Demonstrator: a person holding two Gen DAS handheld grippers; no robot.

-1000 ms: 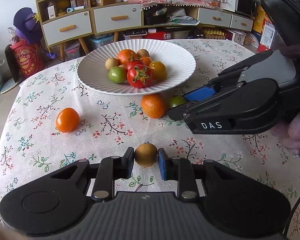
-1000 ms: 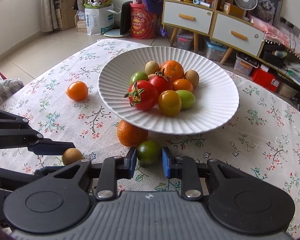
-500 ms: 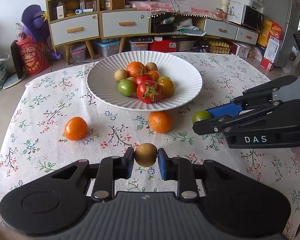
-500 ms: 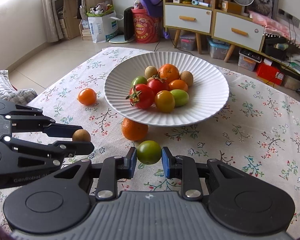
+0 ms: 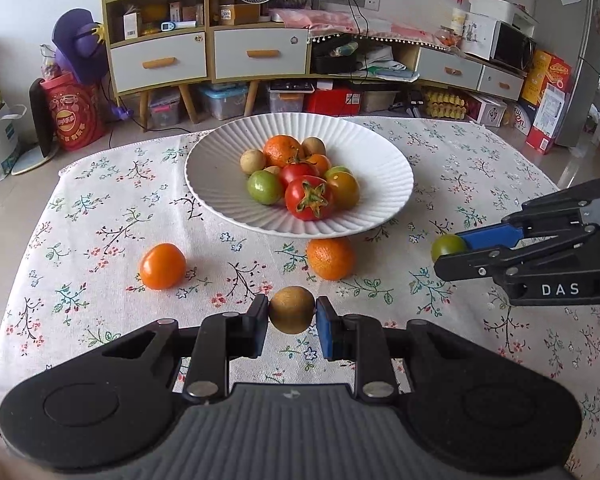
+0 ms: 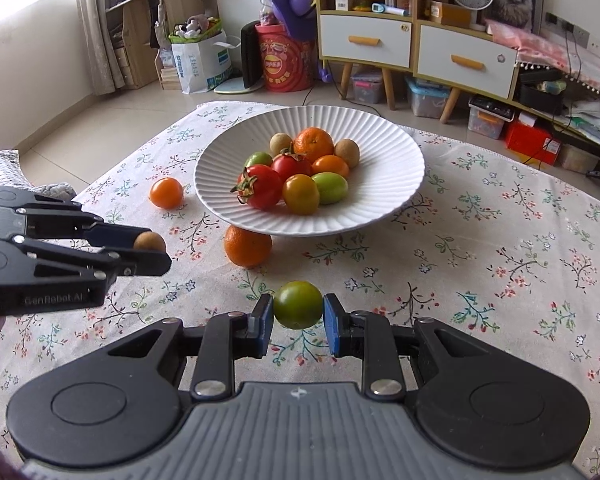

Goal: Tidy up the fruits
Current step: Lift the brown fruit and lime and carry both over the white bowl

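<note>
The left gripper (image 5: 291,315) is clenched on a small brown fruit (image 5: 291,309), the right gripper (image 6: 298,311) on a green tomato (image 6: 298,305), both off the counter (image 5: 100,280). Round skins may slip (thin contact). At 12 o'clock, the white plate (image 5: 220,184) is crowded: dropped fruit could roll out toward the mandarin (image 5: 330,258).

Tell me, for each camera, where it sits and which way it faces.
Left wrist: rides the left gripper, angled down at the table; its jaws clamp a brown fruit; the right gripper enters from the right.
Right wrist: rides the right gripper, angled down; jaws clamp a green tomato; the left gripper enters from the left.
Shared: white plate of fruit, loose orange.
</note>
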